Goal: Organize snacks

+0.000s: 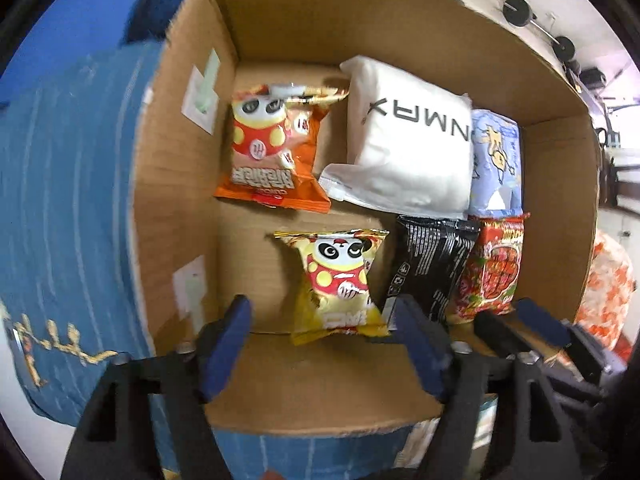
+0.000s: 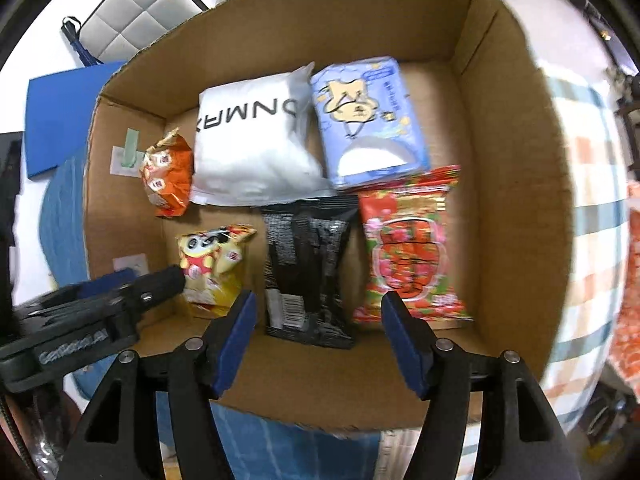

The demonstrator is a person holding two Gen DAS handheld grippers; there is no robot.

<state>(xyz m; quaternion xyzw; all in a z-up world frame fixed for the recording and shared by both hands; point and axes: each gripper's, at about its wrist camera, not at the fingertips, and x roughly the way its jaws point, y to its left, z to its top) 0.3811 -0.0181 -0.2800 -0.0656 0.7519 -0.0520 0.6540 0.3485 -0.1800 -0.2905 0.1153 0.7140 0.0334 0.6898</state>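
Note:
A cardboard box [image 1: 280, 20] [image 2: 520, 200] holds several packets. An orange panda snack bag [image 1: 272, 148] [image 2: 168, 176] lies at the back left, a yellow panda bag [image 1: 340, 280] [image 2: 212, 264] in front of it. A white pouch [image 1: 408, 140] [image 2: 252, 144], a blue tissue pack [image 1: 496, 160] [image 2: 368, 120], a black packet [image 1: 432, 264] [image 2: 308, 264] and a red packet [image 1: 492, 268] [image 2: 412, 256] fill the middle. My left gripper [image 1: 324, 344] [image 2: 132, 284] hovers open over the yellow bag. My right gripper [image 2: 316, 332] [image 1: 516, 324] stands open above the black packet, empty.
The box rests on a blue patterned cloth [image 1: 72, 200]. A checked fabric [image 2: 588, 208] lies to the right, an orange-white item [image 1: 608, 292] beyond it. A blue board [image 2: 60, 120] and a white padded seat [image 2: 132, 12] sit behind the box.

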